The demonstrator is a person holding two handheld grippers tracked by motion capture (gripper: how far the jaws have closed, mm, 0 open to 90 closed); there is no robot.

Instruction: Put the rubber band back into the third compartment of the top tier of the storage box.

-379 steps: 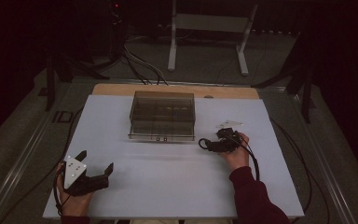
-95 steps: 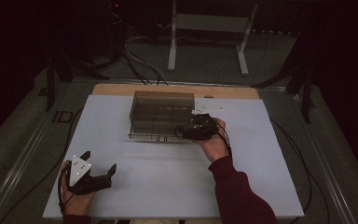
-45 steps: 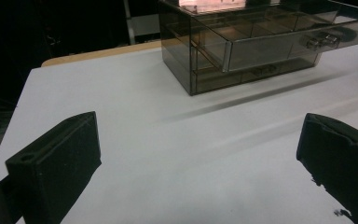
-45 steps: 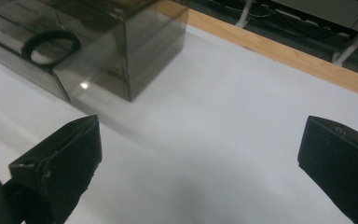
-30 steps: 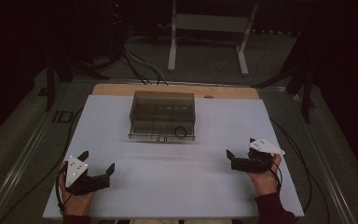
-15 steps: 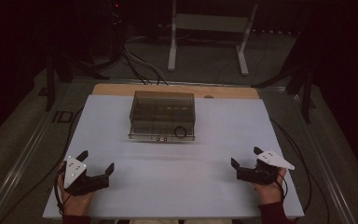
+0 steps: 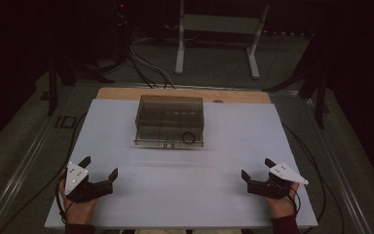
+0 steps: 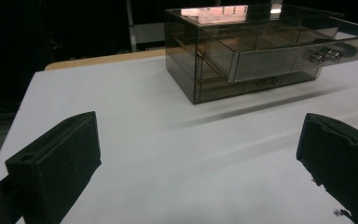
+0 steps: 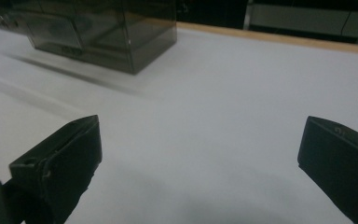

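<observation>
A smoky clear plastic drawer box [image 7: 169, 121] stands at the middle back of the white table [image 7: 224, 146]. Its upper drawer [image 8: 279, 56] is pulled out toward me, and a dark ring [image 7: 188, 138] lies in it near the front right. My left gripper [image 7: 99, 170] rests open at the table's near left corner, with nothing between its jaws. At the near right my right gripper [image 7: 257, 168] is also open and holds nothing. The box [image 9: 102, 32] shows at the upper left of the right gripper view.
A wooden strip [image 7: 182, 93] runs along the table's far edge. Behind it stand a metal stand [image 7: 219, 29] and cables on the floor [image 7: 141, 63]. Wide bare table surface lies between the two grippers.
My right gripper went to the box, left the dark ring in the drawer, then drew back to the near right corner. In the last second it slid slightly nearer. The left stayed put.
</observation>
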